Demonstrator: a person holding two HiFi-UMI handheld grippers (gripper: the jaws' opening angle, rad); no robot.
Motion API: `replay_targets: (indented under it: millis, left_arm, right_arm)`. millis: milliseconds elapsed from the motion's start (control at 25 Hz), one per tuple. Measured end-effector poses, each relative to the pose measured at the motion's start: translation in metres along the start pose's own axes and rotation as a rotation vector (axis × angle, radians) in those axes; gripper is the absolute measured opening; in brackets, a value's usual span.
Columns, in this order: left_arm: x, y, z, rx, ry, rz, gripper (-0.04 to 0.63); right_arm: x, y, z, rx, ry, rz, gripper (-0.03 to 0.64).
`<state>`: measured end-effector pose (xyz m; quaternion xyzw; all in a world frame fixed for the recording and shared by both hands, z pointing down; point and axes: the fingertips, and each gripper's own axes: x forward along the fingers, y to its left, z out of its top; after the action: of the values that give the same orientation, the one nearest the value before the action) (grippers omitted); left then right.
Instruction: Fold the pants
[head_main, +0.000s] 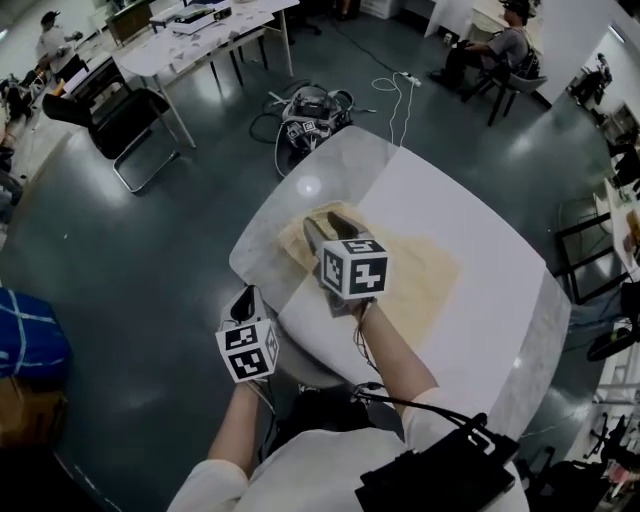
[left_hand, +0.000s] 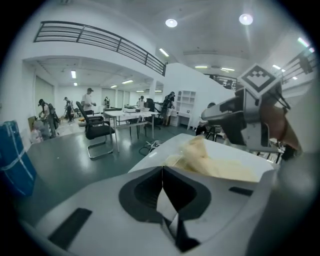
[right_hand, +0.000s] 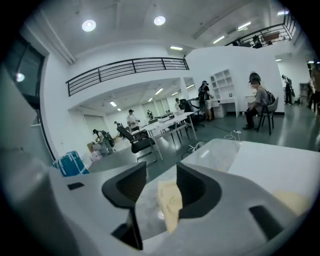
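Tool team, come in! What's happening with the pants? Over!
Left tool shut, empty. Right tool open over pants. They lie on table. Nothing in the way.

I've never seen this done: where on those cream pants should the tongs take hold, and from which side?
Probably the bunched edge of the pants at the table's left end: it stands up off the flat top, so jaws can close around it. Come from the person's side, as the open right tongs do, that fold between their jaws.

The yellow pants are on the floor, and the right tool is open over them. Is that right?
No. The head view shows the yellow pants on the white table, not the floor. The right tool is open over them.
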<state>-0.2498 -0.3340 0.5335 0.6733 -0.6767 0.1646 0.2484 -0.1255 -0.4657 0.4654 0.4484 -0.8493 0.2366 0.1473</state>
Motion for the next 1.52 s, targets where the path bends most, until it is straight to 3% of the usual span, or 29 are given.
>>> replay_targets:
  millis: [160, 400, 720, 1080, 1520]
  left_arm:
    - [0.013, 0.020, -0.015, -0.020, 0.022, 0.009, 0.009]
    - [0.036, -0.001, -0.020, -0.024, 0.038, -0.042, 0.008]
    - [0.052, -0.067, -0.020, 0.032, 0.030, -0.153, 0.009]
    - [0.064, -0.149, -0.042, 0.115, 0.060, -0.262, 0.009]
    - [0.076, -0.175, -0.096, 0.164, 0.139, -0.273, 0.009]
  right_arm:
    - [0.020, -0.008, -0.051, 0.018, 0.091, -0.040, 0.173]
    - [-0.003, -0.068, -0.084, 0.075, 0.142, -0.157, 0.166]
    - [-0.082, -0.156, -0.110, 0.175, 0.110, -0.346, 0.166]
    - [-0.168, -0.239, -0.170, 0.326, 0.101, -0.530, 0.166]
    - [-0.186, -0.285, -0.245, 0.445, 0.131, -0.594, 0.167]
